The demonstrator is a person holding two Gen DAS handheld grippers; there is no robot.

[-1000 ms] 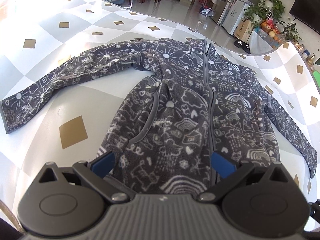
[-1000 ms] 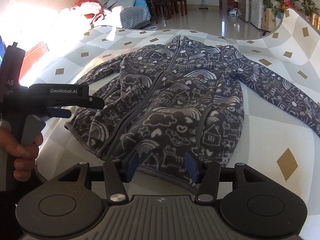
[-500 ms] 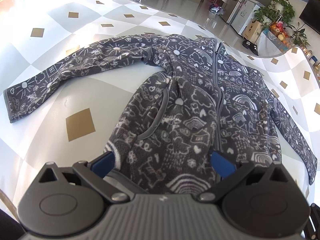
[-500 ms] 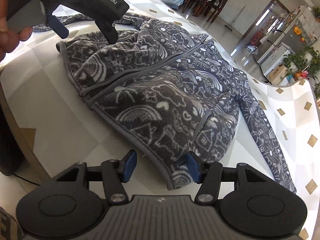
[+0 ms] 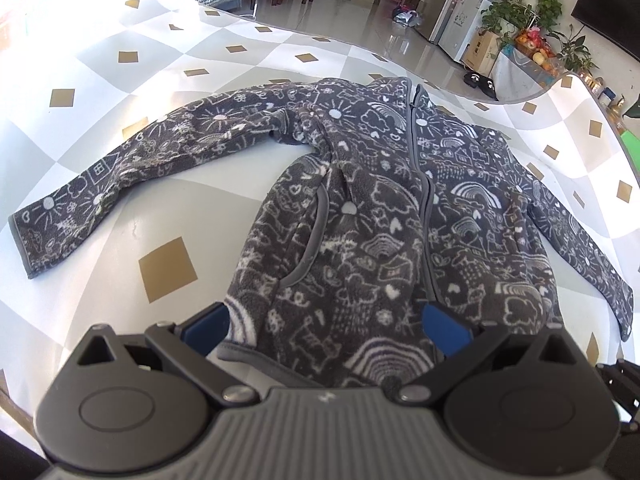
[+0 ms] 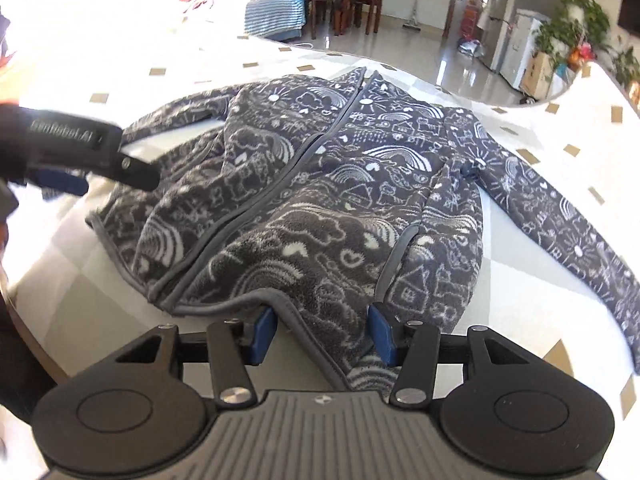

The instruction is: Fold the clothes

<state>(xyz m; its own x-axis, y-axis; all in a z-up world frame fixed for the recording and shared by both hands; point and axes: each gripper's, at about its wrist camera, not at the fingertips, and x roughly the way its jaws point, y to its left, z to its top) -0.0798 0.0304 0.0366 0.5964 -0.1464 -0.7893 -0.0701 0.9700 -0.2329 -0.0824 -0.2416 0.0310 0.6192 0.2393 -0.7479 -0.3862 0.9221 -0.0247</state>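
Between both pairs of parted, closing-in jaws lies the fleece jacket's (image 5: 360, 240) hem (image 6: 320, 332), ungripped

Jacket (image 5: 384, 216) flat on table (image 5: 120, 184), sleeves outspread.

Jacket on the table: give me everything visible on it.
The jacket is dark grey fleece printed with white doodles: rainbows, suns, hearts, houses. It lies front up on the checked tablecloth, zip closed, grey-trimmed pockets, both sleeves spread outward. Its hem bunches up at the near edge, between the blue pads of the left gripper and the right gripper, whose jaws have just been closing; whether either pinches is unclear.
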